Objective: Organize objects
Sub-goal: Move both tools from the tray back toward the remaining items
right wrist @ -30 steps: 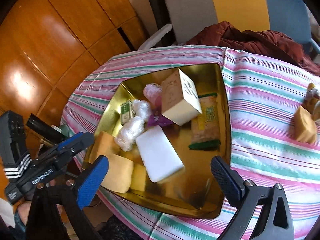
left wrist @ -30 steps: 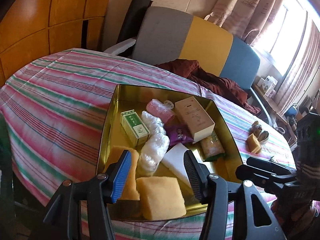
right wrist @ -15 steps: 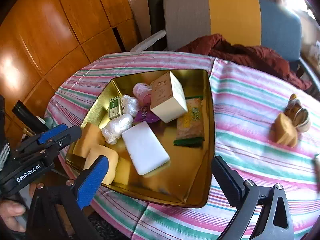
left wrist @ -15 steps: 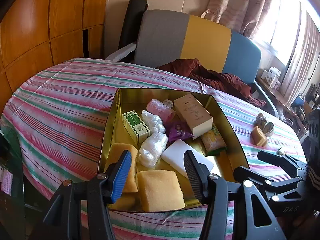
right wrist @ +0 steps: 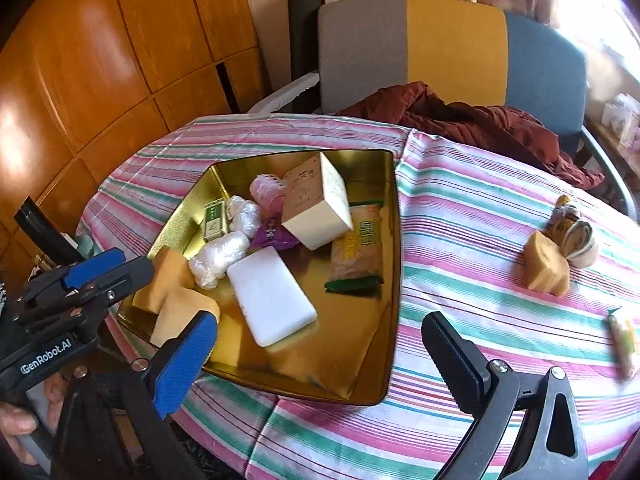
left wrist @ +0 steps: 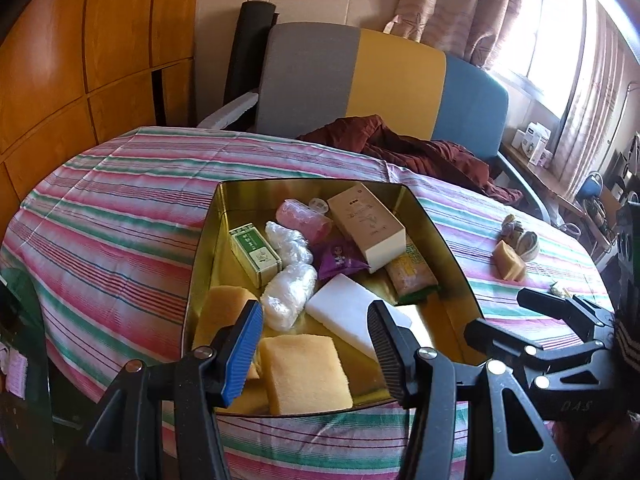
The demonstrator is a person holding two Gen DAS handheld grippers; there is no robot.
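Observation:
A gold metal tray [left wrist: 436, 236] [right wrist: 394, 216] sits on the striped tablecloth. It holds a beige box [left wrist: 366, 226] [right wrist: 316, 208], a white block [left wrist: 352, 314] [right wrist: 270, 294], yellow sponges [left wrist: 306, 372] [right wrist: 180, 308], a green box [left wrist: 254, 252], plastic-wrapped bundles [left wrist: 290, 292], a pink roll [left wrist: 304, 220] and a snack packet [right wrist: 358, 246]. My left gripper [left wrist: 316, 348] is open and empty, above the tray's near edge. My right gripper [right wrist: 320, 356] is open and empty, over the tray's near right corner.
A tan wedge [right wrist: 546, 266] and a striped pouch [right wrist: 576, 234] lie on the cloth to the right. A small wrapped item [right wrist: 624, 340] lies at the right edge. A grey, yellow and blue chair [left wrist: 360, 80] with a maroon cloth [right wrist: 460, 116] stands behind the table.
Both grippers have pulled back and up from the tray, so more of the table and room shows. Both stay open and empty. The tray's contents have not moved.

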